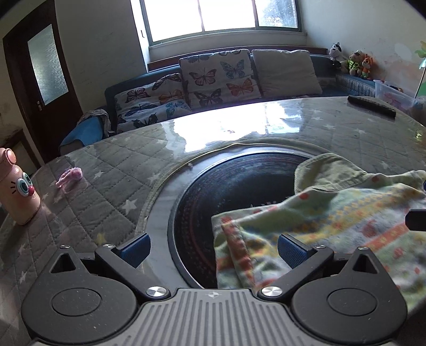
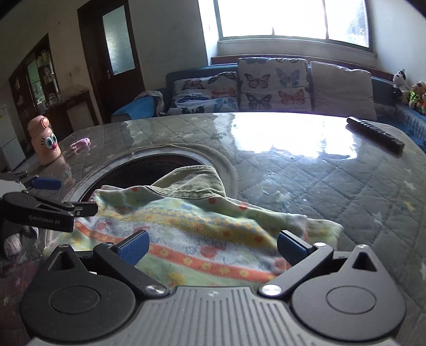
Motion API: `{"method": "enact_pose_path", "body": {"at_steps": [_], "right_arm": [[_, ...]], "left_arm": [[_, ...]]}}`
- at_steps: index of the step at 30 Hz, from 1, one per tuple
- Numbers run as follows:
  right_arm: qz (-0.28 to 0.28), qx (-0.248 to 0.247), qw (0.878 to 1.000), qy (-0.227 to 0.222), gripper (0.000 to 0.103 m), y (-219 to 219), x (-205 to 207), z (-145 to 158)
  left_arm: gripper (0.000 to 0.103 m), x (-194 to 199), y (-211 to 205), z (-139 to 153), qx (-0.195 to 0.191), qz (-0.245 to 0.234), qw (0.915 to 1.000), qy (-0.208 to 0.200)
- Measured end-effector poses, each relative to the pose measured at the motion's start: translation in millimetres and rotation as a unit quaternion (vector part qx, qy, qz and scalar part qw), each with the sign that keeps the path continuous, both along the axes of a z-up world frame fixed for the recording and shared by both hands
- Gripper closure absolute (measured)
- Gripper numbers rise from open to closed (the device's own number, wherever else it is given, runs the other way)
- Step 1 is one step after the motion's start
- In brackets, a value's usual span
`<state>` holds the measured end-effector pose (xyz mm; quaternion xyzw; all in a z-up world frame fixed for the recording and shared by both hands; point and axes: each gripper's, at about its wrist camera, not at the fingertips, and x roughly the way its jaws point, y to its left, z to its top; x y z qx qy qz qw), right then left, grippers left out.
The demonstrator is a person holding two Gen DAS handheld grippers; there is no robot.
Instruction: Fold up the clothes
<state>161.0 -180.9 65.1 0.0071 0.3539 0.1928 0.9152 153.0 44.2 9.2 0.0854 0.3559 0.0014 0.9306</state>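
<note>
A small patterned garment (image 2: 202, 239) lies bunched on the bench (image 2: 332, 181), its far edge draped over the dark round burner (image 1: 239, 186) set into the bench top. A green corduroy piece (image 2: 194, 183) shows at the garment's far side, partly over the burner.

The left gripper (image 1: 214, 250) hangs just above the garment's near-left corner, fingers (image 1: 137, 248) spread wide and holding nothing. The right gripper (image 2: 211, 248) sits over the garment's near edge, its fingers (image 2: 289, 250) likewise spread apart, the cloth lying between them ungripped.

Left of the burner stands a pink bottle (image 2: 44, 142) with cartoon eyes, and a small pink thing (image 2: 80, 143) lies just beside it. Far right of the burner, near the bench's back edge, rests a dark remote (image 2: 375, 134). Beyond the bench is a sofa (image 1: 324, 66) with butterfly cushions (image 1: 221, 77) under a bright window (image 1: 221, 18).
</note>
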Motion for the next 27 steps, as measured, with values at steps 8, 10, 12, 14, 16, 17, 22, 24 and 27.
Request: {"method": "enact_pose_path", "body": {"at_steps": [8, 10, 12, 14, 16, 17, 22, 24, 27], "right_arm": [[-0.002, 0.023, 1.0, 0.02, 0.005, -14, 22, -10], [-0.013, 0.023, 0.999, 0.021, 0.005, -20, 22, -8], [-0.026, 0.023, 0.999, 0.022, 0.005, -25, 21, -7], [-0.025, 0.017, 0.999, 0.02, 0.005, -22, 21, -7], [-0.02, 0.009, 1.0, 0.018, 0.005, -16, 21, -8], [-0.017, 0.005, 1.0, 0.017, 0.005, -12, 21, -8], [-0.004, -0.015, 1.0, 0.011, 0.006, 3, 20, -9], [0.001, -0.023, 1.0, 0.009, 0.006, 10, 20, -10], [0.013, -0.024, 1.0, 0.0, 0.005, 18, 11, -4]], "left_arm": [[0.0, 24, 7, -13, 0.016, 0.011, 0.9998, 0.009], [0.0, 26, 11, -13, 0.009, 0.014, 0.9998, 0.008], [0.0, 26, 13, -11, 0.005, 0.018, 0.9998, 0.006], [0.0, 26, 12, -9, 0.005, 0.018, 0.9998, 0.002], [0.0, 27, 10, -8, 0.006, 0.016, 0.9999, 0.0], [0.0, 28, 10, -9, 0.008, 0.014, 0.9999, 0.001], [0.0, 28, 11, -7, 0.016, 0.015, 0.9998, 0.0], [0.0, 21, 13, -3, 0.017, 0.011, 0.9998, -0.004], [0.0, 7, 16, 1, 0.013, 0.001, 0.9999, -0.006]]}}
